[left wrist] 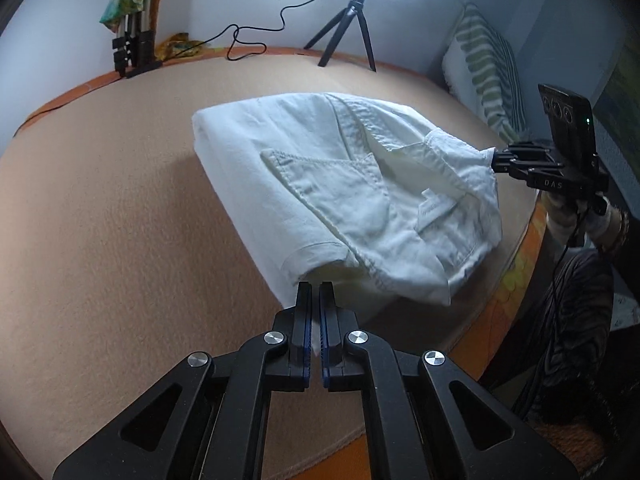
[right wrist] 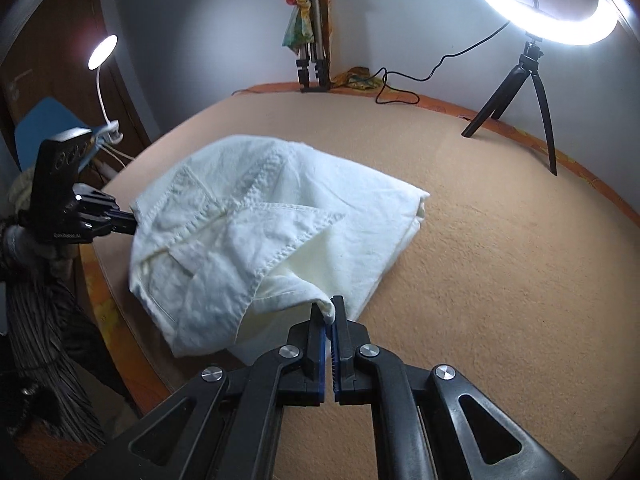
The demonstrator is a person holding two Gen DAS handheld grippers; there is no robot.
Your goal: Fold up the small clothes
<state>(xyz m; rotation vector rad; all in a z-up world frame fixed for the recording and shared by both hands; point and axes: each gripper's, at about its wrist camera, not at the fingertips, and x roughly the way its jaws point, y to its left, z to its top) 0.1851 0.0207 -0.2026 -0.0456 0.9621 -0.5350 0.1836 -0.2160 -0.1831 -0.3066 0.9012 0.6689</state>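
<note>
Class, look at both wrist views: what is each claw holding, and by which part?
Both claws are shut on the white cotton garment: the left claw and the right claw each pinch one corner of its edge.

Peach blanket-covered tabletop (left wrist: 120, 208) with an orange edge. On it: a white folded shirt (left wrist: 340, 196) near the front edge, a ring light's black tripod (left wrist: 352, 32) at the back, its cable (left wrist: 256, 36), and a folded tripod (left wrist: 132, 48) leaning in the corner.
</note>
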